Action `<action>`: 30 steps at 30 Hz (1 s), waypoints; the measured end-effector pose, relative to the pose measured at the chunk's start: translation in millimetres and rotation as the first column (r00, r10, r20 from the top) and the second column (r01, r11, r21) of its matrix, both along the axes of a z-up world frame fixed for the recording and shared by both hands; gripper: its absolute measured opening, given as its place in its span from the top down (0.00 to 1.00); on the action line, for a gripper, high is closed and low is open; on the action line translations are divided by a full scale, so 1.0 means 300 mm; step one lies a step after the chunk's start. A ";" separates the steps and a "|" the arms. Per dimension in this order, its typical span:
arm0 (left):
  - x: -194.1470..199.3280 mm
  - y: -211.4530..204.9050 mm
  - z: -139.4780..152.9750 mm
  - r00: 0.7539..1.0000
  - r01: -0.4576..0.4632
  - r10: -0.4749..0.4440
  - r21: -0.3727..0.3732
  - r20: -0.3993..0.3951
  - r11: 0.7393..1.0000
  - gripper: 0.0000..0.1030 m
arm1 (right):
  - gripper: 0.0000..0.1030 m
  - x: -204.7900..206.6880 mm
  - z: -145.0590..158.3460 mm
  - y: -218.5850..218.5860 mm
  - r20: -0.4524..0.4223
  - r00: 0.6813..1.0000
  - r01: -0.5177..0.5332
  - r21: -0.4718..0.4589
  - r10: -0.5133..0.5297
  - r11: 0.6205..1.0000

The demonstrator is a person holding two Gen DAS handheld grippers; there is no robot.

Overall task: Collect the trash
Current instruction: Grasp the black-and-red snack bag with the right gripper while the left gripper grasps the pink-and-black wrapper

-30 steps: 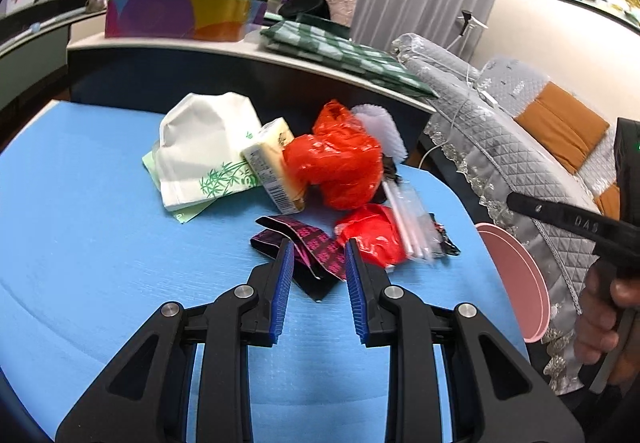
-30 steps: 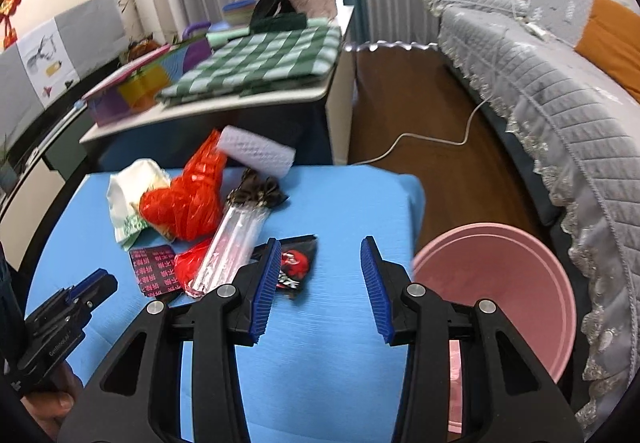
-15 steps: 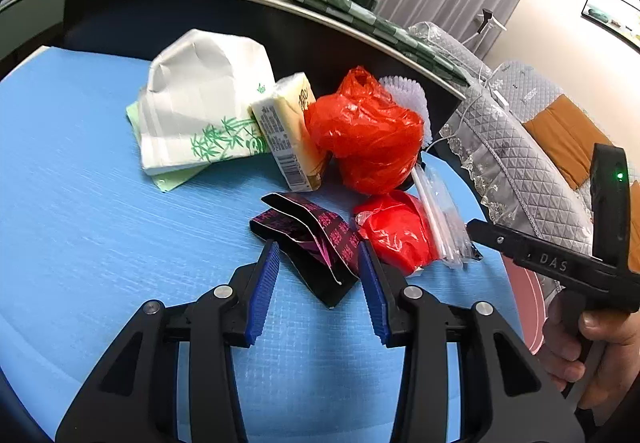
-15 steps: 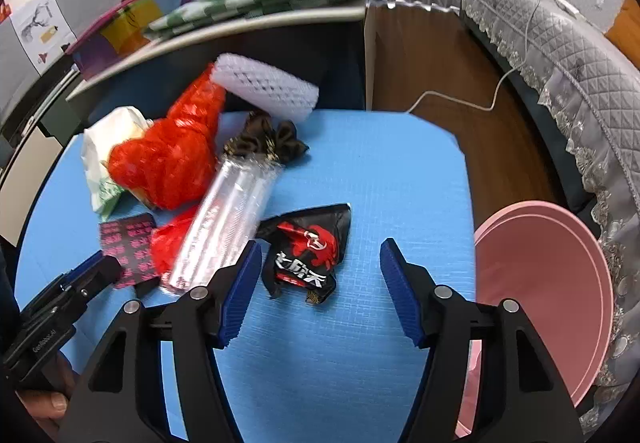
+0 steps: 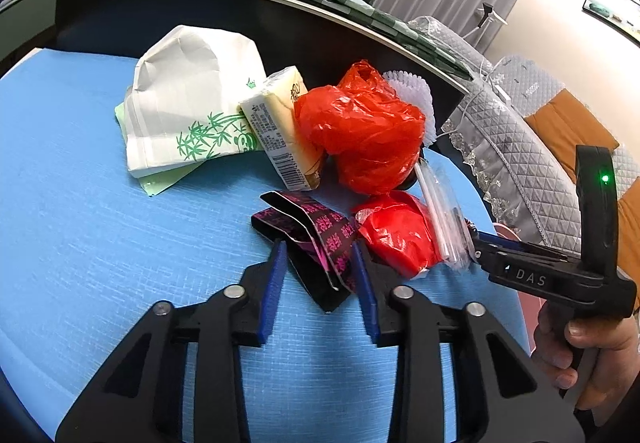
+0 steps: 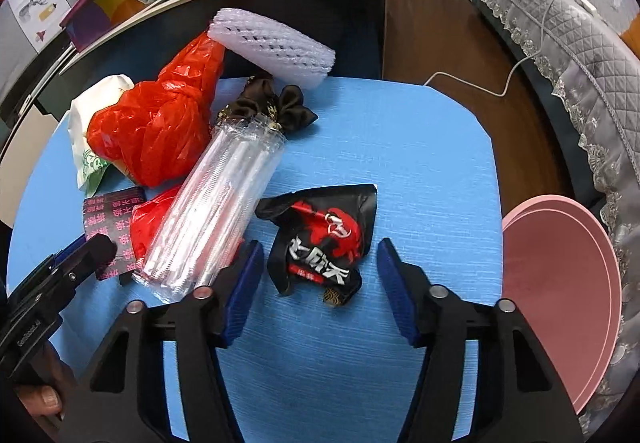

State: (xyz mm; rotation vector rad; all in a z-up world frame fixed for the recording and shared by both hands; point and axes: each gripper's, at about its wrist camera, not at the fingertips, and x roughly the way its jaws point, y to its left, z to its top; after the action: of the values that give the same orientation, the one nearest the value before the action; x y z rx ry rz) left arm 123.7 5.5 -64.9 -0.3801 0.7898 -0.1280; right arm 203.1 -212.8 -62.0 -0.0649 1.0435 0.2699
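Left claw [image 5: 318, 275] closing astride pink-black wrapper [image 5: 316, 239] on counter [image 5: 100, 243] — pads not yet pressing. Right claw [image 6: 320, 283] closing astride black-red packet [image 6: 320, 239], ungripped. Both wrappers just beside red bag [image 6: 156, 131]. Pink bin [image 6: 560, 299] beyond counter edge — likely drop point.

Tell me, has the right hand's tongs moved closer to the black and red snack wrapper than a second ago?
Yes. The right tongs came down toward the table; the black and red snack wrapper now lies between its closing jaws.

Black fingers [image 5: 276, 275] with blue ribbed pads, silver screws
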 end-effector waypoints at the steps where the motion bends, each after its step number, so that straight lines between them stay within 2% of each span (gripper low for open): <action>1: -0.004 0.001 0.002 1.000 0.006 -0.006 -0.002 0.003 1.000 0.78 | 0.51 -0.001 0.001 -0.003 0.001 1.000 -0.001 0.001 0.001 1.000; 5: -0.015 -0.011 0.019 1.000 0.015 -0.016 0.021 0.018 1.000 0.87 | 0.53 -0.021 0.019 -0.006 0.015 1.000 -0.008 0.000 0.008 1.000; 14: -0.049 -0.035 0.073 0.997 0.026 -0.031 0.081 0.065 0.996 0.98 | 0.54 -0.060 0.089 -0.048 0.072 0.997 0.011 0.010 -0.012 1.000; 30: -0.148 -0.093 0.165 0.988 0.033 -0.061 0.191 0.140 0.981 0.99 | 0.54 -0.173 0.238 -0.134 0.187 0.981 0.035 0.051 -0.044 0.998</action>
State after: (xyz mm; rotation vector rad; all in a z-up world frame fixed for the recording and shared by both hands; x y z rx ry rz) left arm 79.2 -22.3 -15.5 -0.1704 0.6610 -0.1225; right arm 151.1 -252.9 9.5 -0.0264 0.8497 0.2472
